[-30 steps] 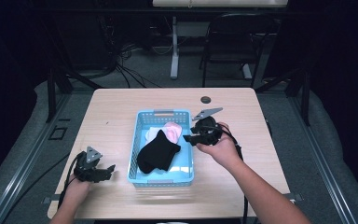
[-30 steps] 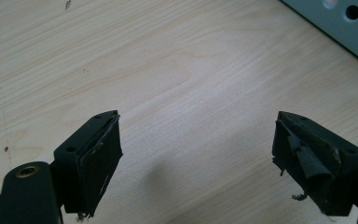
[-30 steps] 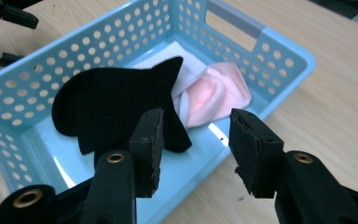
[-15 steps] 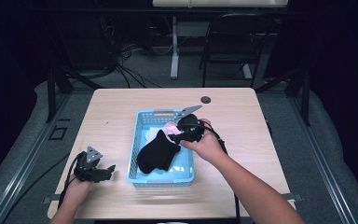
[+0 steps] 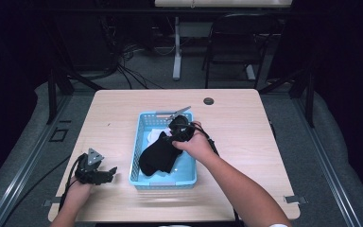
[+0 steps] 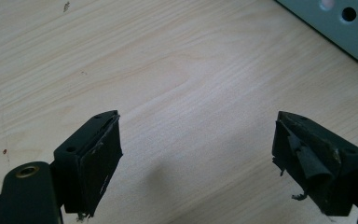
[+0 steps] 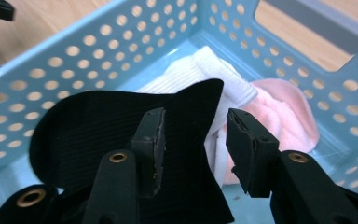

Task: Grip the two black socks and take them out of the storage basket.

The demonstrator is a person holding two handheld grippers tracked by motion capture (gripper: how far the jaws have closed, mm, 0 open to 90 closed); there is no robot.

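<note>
A blue basket (image 5: 137,156) sits near the middle of the pale wooden worktop (image 5: 246,123). Inside it a black sock (image 5: 158,153) lies across the middle, over a white sock (image 7: 200,70) and a pink cloth (image 7: 284,109) at the far end.

The right claw (image 5: 177,128) is down inside the basket's far half, at the upper end of the black sock. In the right gripper view its jaws stand partly open, with a moderate gap between them; the raised edge of the black sock sits in that gap, against the left jaw, while the right jaw is clear of it over the white sock. The jaws have not closed on the fabric.

The left claw (image 5: 105,173) rests on the worktop near the front left corner, just beside the basket's left wall and apart from the socks. Its jaws are spread wide, with bare wood between them, holding nothing. A small dark disc (image 5: 209,101) lies on the worktop beyond the basket.
</note>
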